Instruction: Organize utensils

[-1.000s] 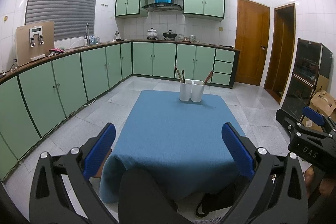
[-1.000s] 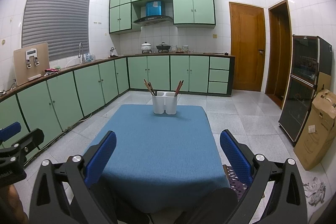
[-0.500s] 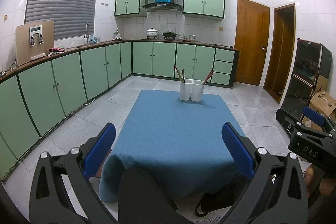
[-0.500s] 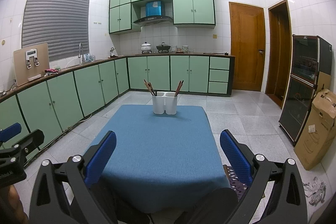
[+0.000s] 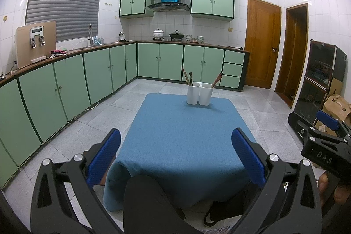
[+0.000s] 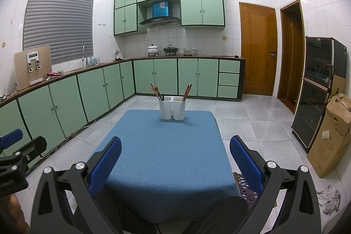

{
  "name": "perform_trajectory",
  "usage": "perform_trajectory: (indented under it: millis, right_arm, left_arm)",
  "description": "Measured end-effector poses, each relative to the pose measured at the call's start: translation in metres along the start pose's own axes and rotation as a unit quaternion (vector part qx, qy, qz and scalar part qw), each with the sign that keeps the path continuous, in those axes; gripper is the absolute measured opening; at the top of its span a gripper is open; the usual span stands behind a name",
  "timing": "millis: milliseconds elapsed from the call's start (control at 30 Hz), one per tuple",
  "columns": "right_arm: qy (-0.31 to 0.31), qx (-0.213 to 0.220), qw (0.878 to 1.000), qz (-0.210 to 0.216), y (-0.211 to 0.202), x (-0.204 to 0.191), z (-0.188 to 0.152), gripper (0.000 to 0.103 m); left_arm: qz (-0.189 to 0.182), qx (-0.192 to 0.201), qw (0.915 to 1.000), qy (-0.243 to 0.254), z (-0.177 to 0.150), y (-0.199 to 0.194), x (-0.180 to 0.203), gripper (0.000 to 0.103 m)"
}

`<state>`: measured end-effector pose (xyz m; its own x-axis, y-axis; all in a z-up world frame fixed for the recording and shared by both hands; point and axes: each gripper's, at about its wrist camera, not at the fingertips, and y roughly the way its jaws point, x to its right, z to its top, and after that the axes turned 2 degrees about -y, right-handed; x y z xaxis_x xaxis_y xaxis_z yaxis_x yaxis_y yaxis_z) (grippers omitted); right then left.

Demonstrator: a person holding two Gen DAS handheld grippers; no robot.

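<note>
1. Chopsticks [image 6: 156, 91] are the thing to watch, but nearest first: the left gripper [image 5: 175, 157] hangs at the near edge of the table, jaws spread wide, blue pads [image 5: 104, 159] holding nothing.
2. Same story on the other side: the right gripper [image 6: 175, 159] hovers over the near edge with its jaws wide apart and empty.
3. Each gripper shows up at the edge of the other's view, well apart.
4. Below them, a dark knee [image 5: 149, 201] pokes up against the hanging cloth.
5. Out ahead, the blue tablecloth [image 6: 166, 152] runs bare across the middle of the table.
6. At the far end stands the white two-compartment holder [image 6: 172, 110], upright. One bunch of chopsticks leans left out of the left compartment, a second bunch [image 6: 187, 91] leans right out of the right one.
7. Beyond that, grey floor tiles, then green cabinets [image 6: 175, 76] along the wall and two wooden doors [image 6: 257, 49] to the right.
</note>
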<state>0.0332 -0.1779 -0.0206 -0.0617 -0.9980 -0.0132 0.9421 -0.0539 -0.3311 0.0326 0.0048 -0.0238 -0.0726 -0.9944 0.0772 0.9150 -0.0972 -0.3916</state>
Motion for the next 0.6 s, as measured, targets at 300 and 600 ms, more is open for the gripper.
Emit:
perform_trajectory:
  millis: [300, 600]
  right_arm:
    - [-0.001, 0.001, 1.0, 0.0, 0.0005, -0.001, 0.0025, 0.097]
    - [0.0, 0.001, 1.0, 0.0, 0.0006, -0.001, 0.0025, 0.097]
  left_arm:
    - [0.001, 0.0, 1.0, 0.001, -0.0006, 0.0011, 0.0013, 0.098]
    - [0.001, 0.0, 1.0, 0.001, -0.0009, 0.0011, 0.0011, 0.098]
